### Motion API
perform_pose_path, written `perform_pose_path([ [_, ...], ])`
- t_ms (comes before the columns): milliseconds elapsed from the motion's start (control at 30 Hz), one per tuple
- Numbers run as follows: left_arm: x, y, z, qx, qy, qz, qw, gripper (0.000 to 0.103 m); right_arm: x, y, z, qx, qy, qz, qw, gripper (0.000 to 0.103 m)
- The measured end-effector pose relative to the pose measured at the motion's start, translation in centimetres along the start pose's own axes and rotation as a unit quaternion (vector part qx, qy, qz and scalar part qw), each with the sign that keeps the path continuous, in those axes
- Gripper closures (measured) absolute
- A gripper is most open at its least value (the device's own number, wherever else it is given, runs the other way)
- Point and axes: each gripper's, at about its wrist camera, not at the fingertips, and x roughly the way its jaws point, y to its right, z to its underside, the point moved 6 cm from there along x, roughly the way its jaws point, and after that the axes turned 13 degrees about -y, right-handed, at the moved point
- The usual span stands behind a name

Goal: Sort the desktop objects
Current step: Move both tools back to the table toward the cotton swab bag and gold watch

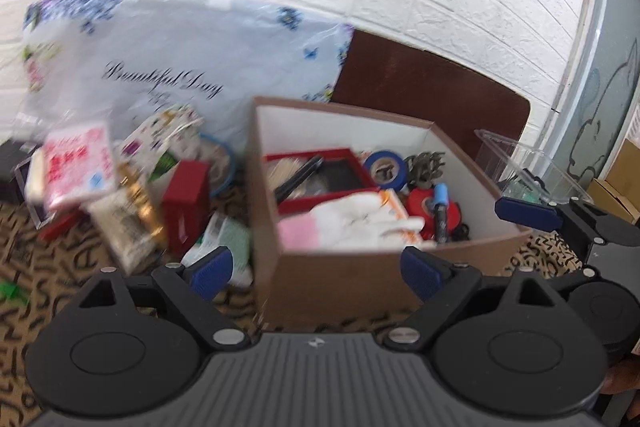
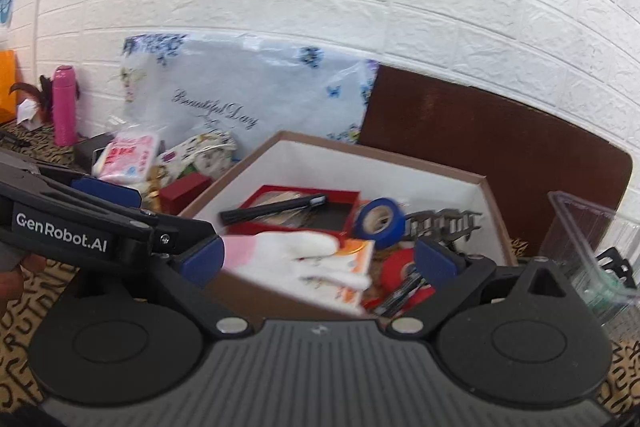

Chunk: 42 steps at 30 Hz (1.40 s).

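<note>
A brown cardboard box (image 1: 340,279) with white inner walls stands on the patterned cloth. It holds a white and pink glove (image 1: 344,225), a red tray (image 1: 320,175), a blue tape roll (image 1: 386,169) and a red tape roll (image 1: 428,205). My left gripper (image 1: 316,267) is open and empty in front of the box's near wall. My right gripper (image 2: 318,261) is open and empty over the box's near edge (image 2: 280,291), above the glove (image 2: 296,255). The blue tape roll (image 2: 380,221) lies behind it. The right gripper also shows at the right of the left wrist view (image 1: 560,219).
Left of the box lies a pile: a pink packet (image 1: 76,163), a small red box (image 1: 186,203), a gold item (image 1: 142,199). A floral plastic bag (image 1: 168,67) and a brown board (image 1: 432,87) lean on the white brick wall. A clear plastic container (image 2: 592,255) stands right. A pink bottle (image 2: 64,105) stands far left.
</note>
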Motion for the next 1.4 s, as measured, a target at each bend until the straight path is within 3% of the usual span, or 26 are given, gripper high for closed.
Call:
perform_pose_path([
  [400, -3.3, -9.5, 8.0, -0.089, -0.012, -0.05, 0.9947, 0.009, 1.9, -11.1, 3.6, -0.038, -0.013, -0.081, 0.996, 0.004],
  [567, -4.0, -13.6, 9.8, -0.144, -0.012, -0.061, 0.9877, 0.009, 3.4, -14.2, 4.4, -0.032, -0.028, -0.136, 0.99, 0.004],
  [800, -3.9, -18.8, 9.6, -0.2, -0.001, -0.099, 0.9749, 0.011, 4.8, -16.8, 4.3, -0.041, -0.042, -0.154, 0.986, 0.005],
  [967, -2.5, -21.5, 8.6, -0.212, 0.003, -0.111, 0.971, 0.014, 6.3, -17.8, 3.4, -0.028, -0.049, -0.159, 0.986, 0.005],
  [1100, -1.0, -23.3, 7.9, -0.22, -0.002, -0.12, 0.9681, 0.025, 7.8, -18.4, 2.7, -0.029, -0.051, -0.15, 0.987, 0.007],
  [1333, -0.1, -25.5, 6.3, -0.227, 0.014, -0.126, 0.9657, 0.035, 11.0, -19.1, 0.6, -0.017, -0.048, -0.117, 0.992, 0.024],
  [1400, 0.1, -25.9, 5.8, -0.227, 0.016, -0.128, 0.9653, 0.039, 11.8, -19.4, -0.3, -0.017, -0.044, -0.116, 0.992, 0.025],
])
